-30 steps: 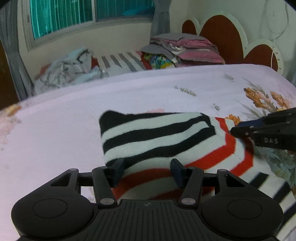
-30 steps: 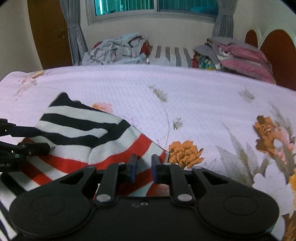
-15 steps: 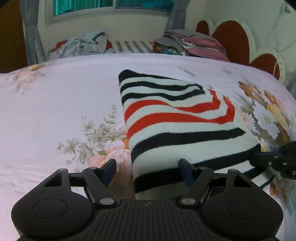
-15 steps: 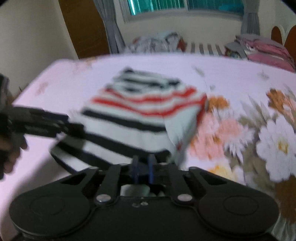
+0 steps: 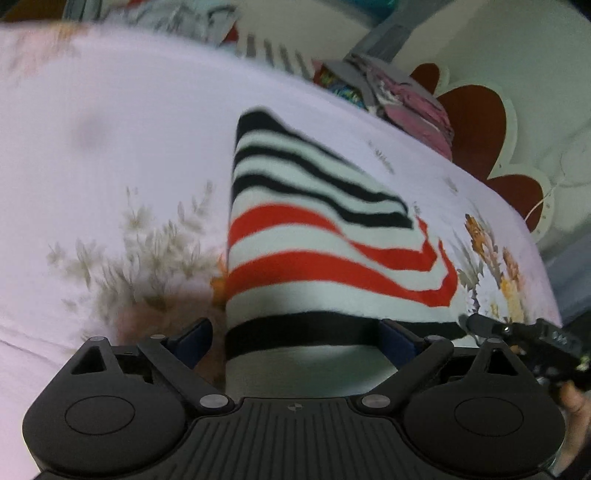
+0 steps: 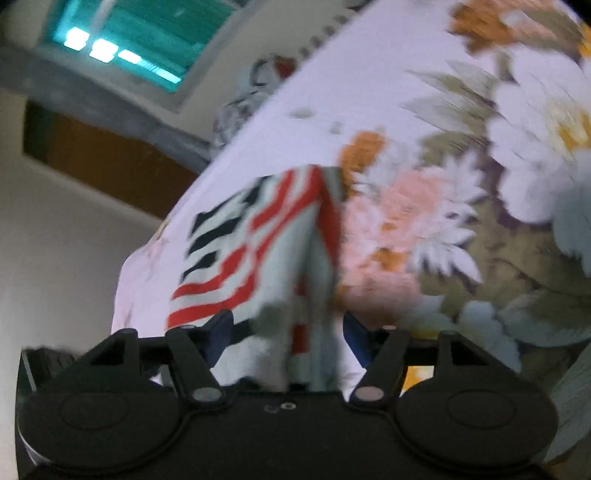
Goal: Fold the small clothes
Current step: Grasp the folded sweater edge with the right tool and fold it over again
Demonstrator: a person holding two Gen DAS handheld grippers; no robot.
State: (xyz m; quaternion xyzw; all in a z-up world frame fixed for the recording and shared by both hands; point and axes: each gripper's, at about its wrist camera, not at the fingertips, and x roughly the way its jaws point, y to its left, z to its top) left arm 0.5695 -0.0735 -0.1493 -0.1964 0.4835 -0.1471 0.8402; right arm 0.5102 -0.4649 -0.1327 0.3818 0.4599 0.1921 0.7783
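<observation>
Lying apparently loose between both opening tools: striped garment.

One striped garment, two grippers, one bed.

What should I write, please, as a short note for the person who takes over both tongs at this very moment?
Left tongs: jaws opening, the near edge of the striped garment between them, pads not pressing.
Right tongs: jaws opening, a garment corner between them; no grip visible, view blurred.
Garment: lies folded on the floral bedsheet.
Folded pile and loose clothes sit beyond the bed's far edge.
Done: this garment appears folded over.
Left: pull both tongs clear, then probably tidy it or make one more fold.
</observation>
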